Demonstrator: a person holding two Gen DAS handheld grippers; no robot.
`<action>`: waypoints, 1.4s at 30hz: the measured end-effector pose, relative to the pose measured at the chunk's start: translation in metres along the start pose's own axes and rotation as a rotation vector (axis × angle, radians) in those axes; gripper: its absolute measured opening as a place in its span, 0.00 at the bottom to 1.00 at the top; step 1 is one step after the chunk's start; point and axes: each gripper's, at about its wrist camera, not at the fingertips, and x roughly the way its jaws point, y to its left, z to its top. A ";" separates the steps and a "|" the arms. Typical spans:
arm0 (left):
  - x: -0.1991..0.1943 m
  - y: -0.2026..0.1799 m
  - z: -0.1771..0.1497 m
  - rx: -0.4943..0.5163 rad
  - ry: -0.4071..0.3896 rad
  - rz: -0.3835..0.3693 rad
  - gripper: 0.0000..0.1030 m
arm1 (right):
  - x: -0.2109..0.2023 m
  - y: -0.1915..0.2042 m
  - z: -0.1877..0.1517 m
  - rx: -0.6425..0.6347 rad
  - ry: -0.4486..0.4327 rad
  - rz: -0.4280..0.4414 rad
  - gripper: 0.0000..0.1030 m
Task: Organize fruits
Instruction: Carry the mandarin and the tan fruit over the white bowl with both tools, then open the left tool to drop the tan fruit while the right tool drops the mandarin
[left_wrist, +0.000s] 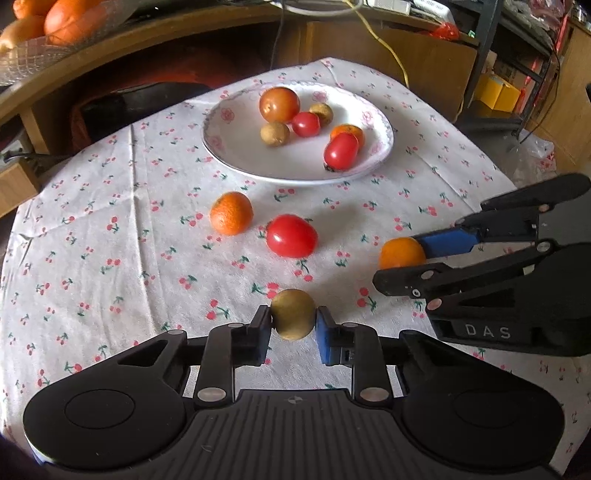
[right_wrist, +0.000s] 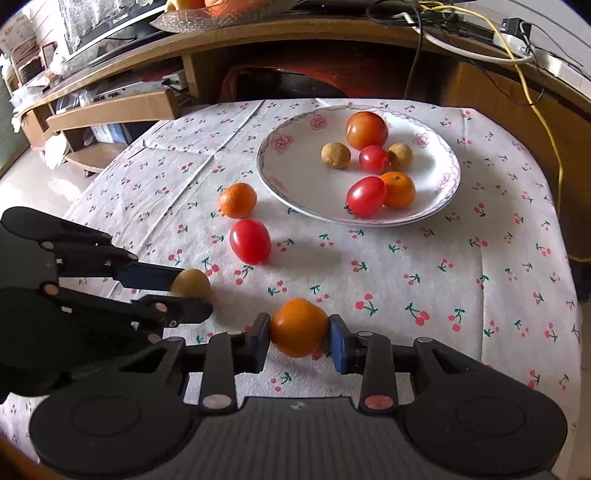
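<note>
Left gripper (left_wrist: 293, 323): fingers (left_wrist: 327, 341) closed on a small brown fruit (left_wrist: 293, 314), one pad against each side, held just above the counter (left_wrist: 110, 258). Right gripper (right_wrist: 299, 338): fingers (right_wrist: 341, 347) closed on a small orange (right_wrist: 299, 326), pads pressing its left and right sides. Both units point forward and lie nearly level. The right gripper sits to the right of the left one, near it but not touching.

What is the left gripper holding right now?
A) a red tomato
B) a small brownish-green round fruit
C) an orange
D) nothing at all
B: the left gripper is shut on the small brownish-green fruit, pads pressed to both its sides, while the orange sits in the right gripper.
</note>
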 end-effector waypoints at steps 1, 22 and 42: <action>-0.003 0.001 0.002 -0.009 -0.008 -0.001 0.32 | -0.001 0.001 0.002 0.000 -0.002 0.001 0.34; -0.016 0.003 0.056 -0.043 -0.140 0.064 0.30 | -0.023 -0.012 0.043 0.089 -0.131 -0.052 0.34; 0.022 0.013 0.101 -0.104 -0.147 0.084 0.30 | 0.006 -0.044 0.079 0.144 -0.176 -0.126 0.34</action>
